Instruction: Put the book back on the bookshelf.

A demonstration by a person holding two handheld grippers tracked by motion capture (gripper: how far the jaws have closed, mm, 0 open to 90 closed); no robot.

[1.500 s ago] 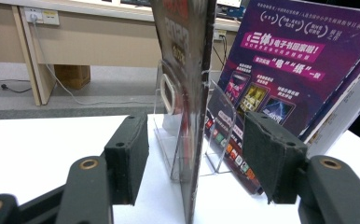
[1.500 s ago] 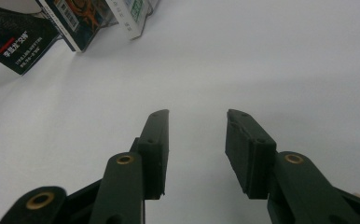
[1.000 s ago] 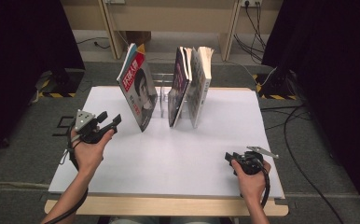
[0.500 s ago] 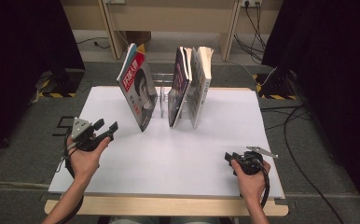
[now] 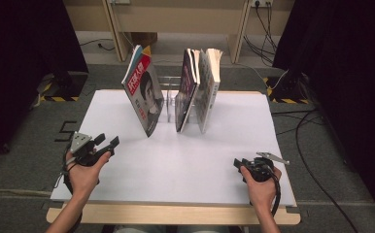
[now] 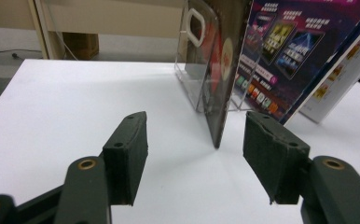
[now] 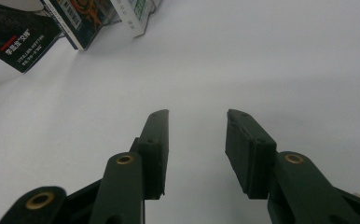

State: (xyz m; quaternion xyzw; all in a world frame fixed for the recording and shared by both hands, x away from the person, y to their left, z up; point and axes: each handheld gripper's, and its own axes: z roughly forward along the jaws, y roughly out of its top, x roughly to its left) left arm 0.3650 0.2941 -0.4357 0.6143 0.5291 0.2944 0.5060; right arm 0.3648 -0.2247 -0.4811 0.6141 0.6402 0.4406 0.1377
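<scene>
two hand-held grippers sit low over the white table (image 5: 127, 111), one at each near corner. the left gripper (image 5: 107, 144) is released, its black jaws spread wide with nothing between them; in the left gripper view they frame the bottom edge of the leaning magazine (image 6: 225, 70), which stands well ahead of the pads (image 6: 127, 149) and apart from them. that magazine (image 5: 144, 94), with a face on its red-titled cover, tilts back to the left against the clear acrylic rack (image 5: 168, 97) near the middle of the table's far half. just to its right, two more magazines (image 5: 197, 90) stand in the same rack, leaning close together, their top pages fanned a little. the right gripper (image 5: 238, 164) is also released, jaws apart over bare white tabletop, holding nothing; it rests near the front right edge, well apart from the rack. in the right gripper view the lower corners of the magazines (image 7: 75, 18) appear far off at the upper left.
</scene>
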